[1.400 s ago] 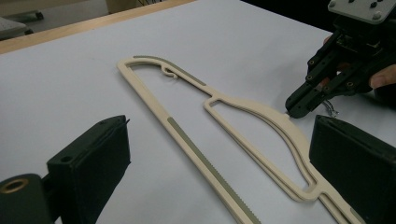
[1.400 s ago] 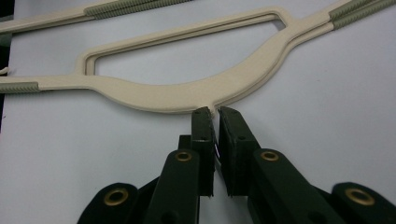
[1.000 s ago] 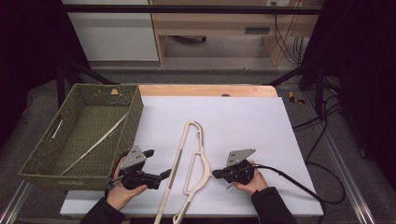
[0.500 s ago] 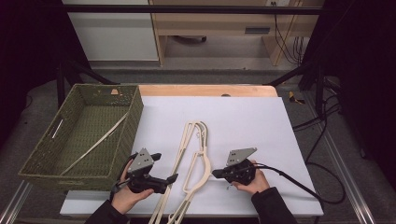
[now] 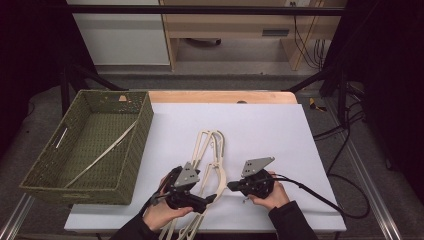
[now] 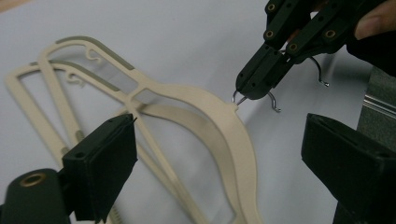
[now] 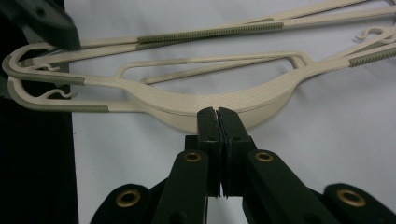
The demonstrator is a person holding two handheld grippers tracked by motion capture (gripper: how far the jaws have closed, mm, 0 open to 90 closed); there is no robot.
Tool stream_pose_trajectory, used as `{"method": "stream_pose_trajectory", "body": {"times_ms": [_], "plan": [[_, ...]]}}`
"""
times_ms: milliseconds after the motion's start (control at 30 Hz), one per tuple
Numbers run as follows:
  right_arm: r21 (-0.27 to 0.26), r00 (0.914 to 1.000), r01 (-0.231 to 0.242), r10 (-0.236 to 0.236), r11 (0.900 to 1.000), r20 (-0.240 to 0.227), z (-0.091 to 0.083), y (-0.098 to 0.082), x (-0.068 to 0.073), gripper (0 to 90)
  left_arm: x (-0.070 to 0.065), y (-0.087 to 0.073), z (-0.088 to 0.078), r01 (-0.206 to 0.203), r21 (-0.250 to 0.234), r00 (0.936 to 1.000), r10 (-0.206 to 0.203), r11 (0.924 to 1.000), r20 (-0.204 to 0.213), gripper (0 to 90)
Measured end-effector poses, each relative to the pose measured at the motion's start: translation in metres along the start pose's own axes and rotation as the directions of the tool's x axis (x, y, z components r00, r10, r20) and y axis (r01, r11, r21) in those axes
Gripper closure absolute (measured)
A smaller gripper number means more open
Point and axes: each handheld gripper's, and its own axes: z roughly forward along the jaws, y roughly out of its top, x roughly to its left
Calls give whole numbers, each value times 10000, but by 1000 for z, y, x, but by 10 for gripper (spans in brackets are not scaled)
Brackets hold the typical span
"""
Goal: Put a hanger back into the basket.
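Cream hangers (image 5: 210, 160): two, stacked on white table (image 5: 270, 130), right of green basket (image 5: 90, 145). Right gripper (image 5: 231, 186): jaws pinched together on the hangers' wire hook at the neck. Left gripper (image 5: 212, 199): jaws spread wide, straddling the hangers, holding nothing.

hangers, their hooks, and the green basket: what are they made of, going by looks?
Hangers: likely moulded plastic, cream, matte, with a fine textured neck and ribbed olive grip strips, perhaps rubbery. Hook: thin bent wire with a metallic glint, probably steel; the right hand-held gripper is shut on it. Basket: woven olive strands, rattan or paper cord; cannot tell which.
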Motion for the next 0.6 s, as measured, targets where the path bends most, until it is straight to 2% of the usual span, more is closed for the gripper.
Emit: {"method": "stream_pose_trajectory", "body": {"times_ms": [133,333,433,533,567,600], "plan": [[11,10000,-41,41,10000,-42,-2,1,1,893,-5,2,17,22,476,9997,-33,9989,227,153],[9,10000,-14,14,10000,18,-3,2,1,892,-11,-1,37,-106,1172,9999,91,9930,132,235],[30,9999,-134,133,9999,53,-4,3,2,892,-11,-5,43,46,1310,9999,-66,9914,151,310],[9,9999,-143,143,9999,86,-5,3,2,892,-12,-7,47,-110,1623,9999,106,9867,32,359],[39,9998,-176,176,9998,115,-6,3,3,892,-12,-8,49,-47,1685,10000,40,9857,45,428],[39,9998,-176,176,9998,115,-6,3,3,892,-12,-8,49,-47,1685,10000,40,9857,45,446]]}}
